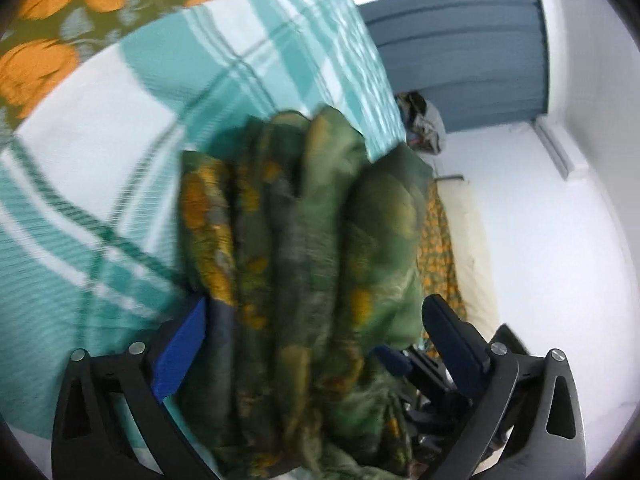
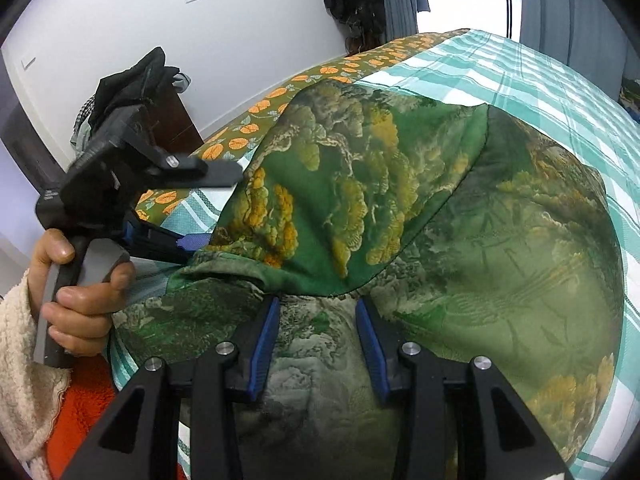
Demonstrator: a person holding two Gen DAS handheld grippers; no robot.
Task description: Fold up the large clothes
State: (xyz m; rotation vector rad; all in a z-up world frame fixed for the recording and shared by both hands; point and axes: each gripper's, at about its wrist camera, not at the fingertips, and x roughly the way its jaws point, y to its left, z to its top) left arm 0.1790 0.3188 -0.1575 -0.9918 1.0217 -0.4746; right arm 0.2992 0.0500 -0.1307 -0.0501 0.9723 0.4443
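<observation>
1. Closest in the right wrist view, the right gripper (image 2: 316, 312) points forward over a green garment (image 2: 500, 248) printed with yellow and orange trees. Its two blue-padded fingers (image 2: 262, 350) stand apart, with printed cloth lying flat beneath the gap and nothing caught between them. Their tips reach the hem of a folded-over flap of the same garment.
2. Closest in the left wrist view, the left gripper (image 1: 312, 312) has its fingers spread wide, with a thick, blurred bunch of the green garment (image 1: 304, 260) filling the gap. The cloth hides the contact, so I cannot tell whether the fingers are pressing it or only surround it.
3. To the left in the right wrist view, the left gripper (image 2: 192, 242) appears from the side, its blue tip at the edge of the lifted flap. A hand (image 2: 76, 280) wraps its grip, and a cream fleece sleeve (image 2: 20, 360) covers the wrist.
4. The garment is spread over a teal and white checked sheet (image 2: 540, 80) on a bed.
5. Beyond the sheet lies an olive bedcover with orange circles (image 2: 240, 144).
6. Farther off are a white wall (image 2: 180, 40), dark clothes heaped on brown furniture (image 2: 128, 80), and grey-blue curtains (image 1: 460, 60).
</observation>
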